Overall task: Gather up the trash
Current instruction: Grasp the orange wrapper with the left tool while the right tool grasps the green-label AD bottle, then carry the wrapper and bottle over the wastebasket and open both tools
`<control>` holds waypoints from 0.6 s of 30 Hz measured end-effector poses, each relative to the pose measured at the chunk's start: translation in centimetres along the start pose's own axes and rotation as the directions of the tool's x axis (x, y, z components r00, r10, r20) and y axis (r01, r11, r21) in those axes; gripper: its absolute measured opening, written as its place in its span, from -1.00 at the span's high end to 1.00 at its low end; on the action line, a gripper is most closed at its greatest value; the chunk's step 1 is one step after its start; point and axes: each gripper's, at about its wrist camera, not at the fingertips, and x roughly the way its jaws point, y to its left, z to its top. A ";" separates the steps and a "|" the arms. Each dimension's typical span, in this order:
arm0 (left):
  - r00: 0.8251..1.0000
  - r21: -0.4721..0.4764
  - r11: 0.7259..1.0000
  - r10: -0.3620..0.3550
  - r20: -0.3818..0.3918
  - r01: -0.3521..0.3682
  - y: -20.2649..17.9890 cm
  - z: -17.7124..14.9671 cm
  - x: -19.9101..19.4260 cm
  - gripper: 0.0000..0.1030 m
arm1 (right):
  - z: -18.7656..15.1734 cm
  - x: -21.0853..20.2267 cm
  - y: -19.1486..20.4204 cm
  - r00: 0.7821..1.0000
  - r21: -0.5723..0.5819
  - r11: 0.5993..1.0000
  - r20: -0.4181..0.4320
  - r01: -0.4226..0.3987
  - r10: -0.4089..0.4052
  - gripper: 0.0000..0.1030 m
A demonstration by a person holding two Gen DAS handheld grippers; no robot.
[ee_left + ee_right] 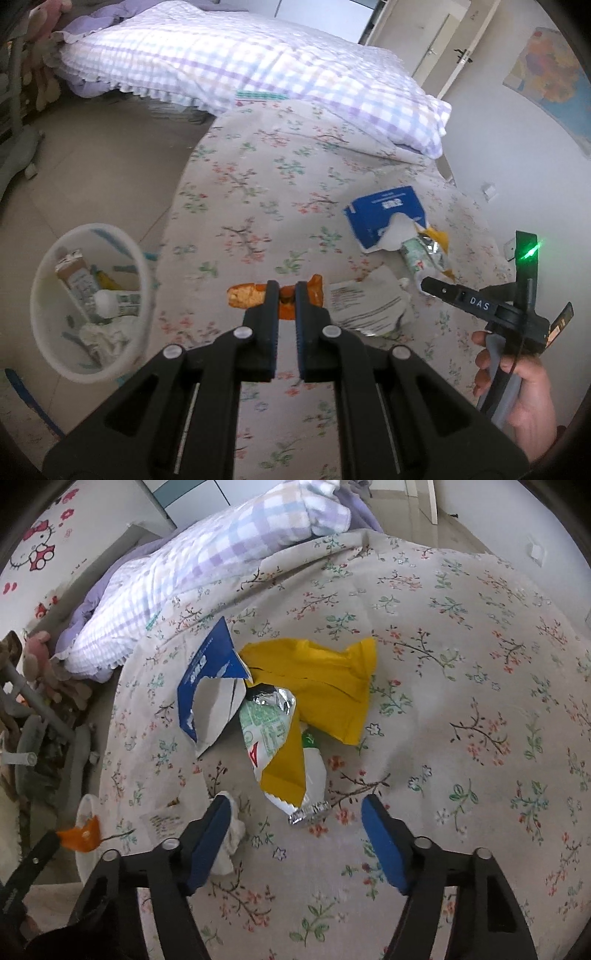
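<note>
My left gripper [286, 287] is shut on an orange snack wrapper [246, 295] and holds it above the floral bed sheet [258, 206]. The wrapper also shows in the right wrist view [82, 835]. A white trash bin [44, 332] with several pieces of trash inside stands on the floor to the left. My right gripper [295, 805] is open, just short of a yellow and silver snack bag [314, 686]. A torn blue and white paper packet [210, 686] lies beside the bag. A crumpled tissue [231, 840] lies by the right gripper's left finger. A printed paper [365, 306] lies right of the wrapper.
A purple checked duvet [240, 62] lies at the far end of the bed. Stuffed toys [40, 657] and a grey frame sit on the floor to the left. A white wall [498, 155] runs along the bed's right side.
</note>
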 end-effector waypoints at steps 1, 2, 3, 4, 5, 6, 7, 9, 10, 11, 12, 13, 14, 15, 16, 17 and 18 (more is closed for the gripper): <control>1.000 -0.005 1.000 0.003 -0.001 -0.003 0.4 0.0 -0.1 0.83 | 0.0 0.2 0.0 1.000 0.000 1.000 -0.005 0.004 -0.004 -0.27; 1.000 -0.010 1.000 0.006 -0.001 -0.006 0.7 -0.1 -0.2 0.83 | 0.0 0.6 -0.1 1.000 0.001 1.000 -0.012 0.008 -0.008 -0.23; 1.000 -0.014 1.000 0.010 -0.002 -0.010 1.0 -0.1 -0.3 0.83 | 0.0 0.8 -0.1 1.000 0.001 1.000 -0.015 0.011 -0.011 -0.12; 1.000 -0.016 1.000 0.013 -0.002 -0.013 1.3 -0.2 -0.4 0.83 | 0.0 0.9 0.0 1.000 -0.003 1.000 -0.014 0.019 -0.019 0.00; 1.000 -0.017 1.000 0.015 -0.001 -0.015 1.5 -0.3 -0.5 0.83 | 0.0 0.9 0.0 1.000 -0.011 1.000 -0.010 0.026 -0.026 0.04; 1.000 -0.020 1.000 0.016 0.000 -0.016 1.8 -0.4 -0.7 0.83 | 0.0 0.9 0.2 1.000 -0.023 0.999 -0.008 0.025 -0.025 0.16; 1.000 -0.022 1.000 0.017 0.000 -0.017 1.9 -0.4 -0.8 0.83 | 0.0 0.8 0.3 1.000 -0.029 0.999 -0.012 0.020 -0.021 0.22; 1.000 -0.026 0.999 0.019 0.003 -0.019 2.5 -0.5 -1.2 0.83 | -0.1 0.7 0.5 1.000 -0.049 0.999 -0.016 0.022 -0.023 0.25; 1.000 -0.028 0.999 0.021 0.005 -0.020 2.7 -0.5 -1.4 0.83 | -0.2 0.5 0.6 1.000 -0.061 0.998 -0.015 0.026 -0.027 0.26; 1.000 -0.028 0.999 0.022 0.008 -0.022 3.0 -0.6 -1.6 0.83 | -0.4 0.2 0.7 1.000 -0.073 0.997 -0.012 0.027 -0.028 0.28; 1.000 -0.029 0.999 0.024 0.011 -0.024 3.2 -0.6 -1.8 0.83 | -0.5 -0.1 0.8 1.000 -0.080 0.997 -0.011 0.024 -0.025 0.34; 1.000 -0.030 0.999 0.026 0.013 -0.026 3.4 -0.6 -2.0 0.83 | -0.7 -0.5 0.9 1.000 -0.086 0.996 -0.009 0.021 -0.022 0.38; 0.999 -0.031 0.999 0.028 0.015 -0.028 3.6 -0.7 -2.1 0.83 | -0.8 -1.1 0.9 1.000 -0.092 0.996 -0.003 0.017 -0.017 0.39; 0.999 -0.032 0.999 0.030 0.017 -0.029 3.8 -0.7 -2.3 0.83 | -0.9 -1.5 0.8 1.000 -0.098 0.995 0.004 0.013 -0.012 0.41; 0.999 -0.033 0.999 0.031 0.020 -0.031 4.0 -0.8 -2.5 0.83 | -1.1 -2.0 0.8 1.000 -0.104 0.995 0.010 0.010 -0.009 0.43; 0.999 -0.032 0.999 0.034 0.022 -0.033 4.2 -0.9 -2.7 0.83 | -1.3 -2.6 0.8 1.000 -0.110 0.994 0.019 0.005 -0.003 0.44; 0.999 -0.032 0.999 0.035 0.024 -0.034 4.3 -0.9 -2.9 0.83 | -1.4 -3.2 0.7 1.000 -0.114 0.993 0.025 0.000 0.003 0.48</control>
